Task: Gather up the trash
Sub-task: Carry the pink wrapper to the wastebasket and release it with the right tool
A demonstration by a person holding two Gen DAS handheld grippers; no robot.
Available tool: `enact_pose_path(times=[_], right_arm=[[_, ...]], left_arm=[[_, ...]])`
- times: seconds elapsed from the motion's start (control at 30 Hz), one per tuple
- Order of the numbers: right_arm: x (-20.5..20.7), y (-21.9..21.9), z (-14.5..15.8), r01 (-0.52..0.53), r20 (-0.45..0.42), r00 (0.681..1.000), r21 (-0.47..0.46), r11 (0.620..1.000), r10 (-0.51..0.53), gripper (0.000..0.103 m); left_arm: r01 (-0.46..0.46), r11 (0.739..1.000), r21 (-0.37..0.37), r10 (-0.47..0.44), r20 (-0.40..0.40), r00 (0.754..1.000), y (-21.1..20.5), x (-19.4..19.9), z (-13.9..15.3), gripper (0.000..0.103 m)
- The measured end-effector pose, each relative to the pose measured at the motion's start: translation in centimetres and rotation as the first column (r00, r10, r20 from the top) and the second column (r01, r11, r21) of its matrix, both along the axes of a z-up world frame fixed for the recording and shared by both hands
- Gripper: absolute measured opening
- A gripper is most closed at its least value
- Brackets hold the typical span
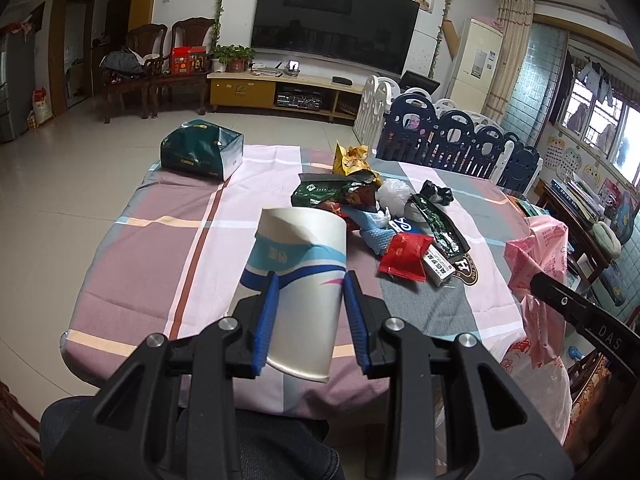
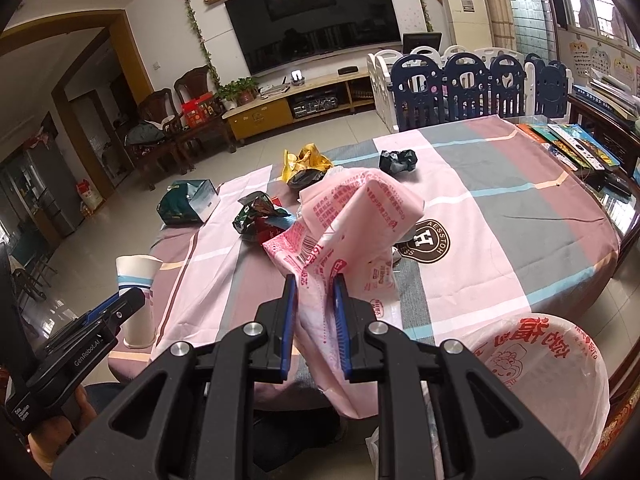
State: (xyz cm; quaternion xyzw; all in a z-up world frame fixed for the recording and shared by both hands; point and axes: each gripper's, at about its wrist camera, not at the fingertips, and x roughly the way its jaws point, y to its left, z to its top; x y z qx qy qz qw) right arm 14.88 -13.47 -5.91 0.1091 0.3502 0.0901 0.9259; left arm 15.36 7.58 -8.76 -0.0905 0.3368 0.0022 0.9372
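My left gripper [image 1: 309, 280] is shut on a white paper cup [image 1: 298, 264] with blue bands, held tilted above the near edge of the table. The same cup [image 2: 136, 280] shows at the left of the right wrist view. My right gripper [image 2: 316, 286] is shut on the rim of a pink plastic bag [image 2: 352, 216], which hangs at the table's near right side; the bag [image 1: 536, 256] also appears at the right of the left wrist view. A pile of wrappers [image 1: 384, 216] lies in the middle of the table, with a red packet [image 1: 404, 256] nearest me.
The table wears a pink, grey and mauve checked cloth [image 1: 160, 248]. A dark green box [image 1: 202, 152] stands at its far left corner. A crumpled black wrapper [image 2: 398, 160] lies apart from the pile. Books [image 2: 576, 148] line the right edge. A child fence [image 1: 452, 136] stands behind.
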Motion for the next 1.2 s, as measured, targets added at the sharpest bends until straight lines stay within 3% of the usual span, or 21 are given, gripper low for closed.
enact_pose_path(times=[0.23,0.43,0.6,0.77,0.83,0.9,0.97,1.03,1.13,1.17,1.2], right_arm=[[-0.4,-1.6,0.7,0.025,0.019,1.0,0.003,1.0,-0.025,0.019],[-2.2,-5.7,1.2,0.078,0.006,0.997,-0.019,0.997,-0.078,0.019],[-4.8,-10.1,0.8,0.15,-0.022,0.988,-0.061,0.987,-0.151,0.019],[-7.4,-14.1,-2.7,0.208,-0.12,0.969,-0.081,0.975,-0.217,0.019],[-7.9,-15.1,-4.5,0.22,-0.18,0.957,-0.069,0.973,-0.229,0.02],[-8.0,-15.9,-6.6,0.226,-0.261,0.937,-0.045,0.973,-0.23,0.033],[-8.3,-16.6,-7.5,0.257,-0.3,0.921,-0.015,0.966,-0.249,0.058],[-8.9,-18.2,-7.6,0.317,-0.295,0.909,0.029,0.948,-0.295,0.063],[-9.6,-20.3,-6.9,0.383,-0.272,0.892,0.036,0.923,-0.36,0.063],[-9.8,-21.0,-6.6,0.404,-0.263,0.886,0.033,0.914,-0.382,0.063],[-10.1,-21.9,-6.3,0.435,-0.251,0.875,0.03,0.9,-0.414,0.063]], left_arm=[[-0.006,1.0,-0.001,0.006,0.005,1.0,0.0,-0.3,0.4,0.034],[0.02,1.0,-0.012,-0.019,0.016,1.0,-0.7,-1.0,1.2,0.034],[0.105,0.993,-0.058,-0.104,0.006,0.995,-2.6,-1.3,1.8,0.034],[0.219,0.971,-0.097,-0.222,-0.02,0.975,-6.4,-1.3,1.7,0.034],[0.285,0.951,-0.116,-0.291,-0.036,0.956,-8.5,-1.5,1.5,0.034],[0.346,0.933,-0.102,-0.353,-0.059,0.934,-10.9,-1.7,1.2,0.034],[0.4,0.914,-0.065,-0.404,-0.076,0.911,-13.5,-2.1,0.8,0.034],[0.473,0.879,-0.056,-0.477,-0.097,0.874,-16.1,-2.7,0.2,0.034],[0.596,0.801,-0.055,-0.598,-0.136,0.79,-20.0,-3.4,-1.1,0.035],[0.641,0.765,-0.057,-0.642,-0.152,0.752,-21.3,-3.7,-1.7,0.035],[0.695,0.716,-0.07,-0.695,-0.172,0.699,-22.8,-4.0,-2.4,0.035]])
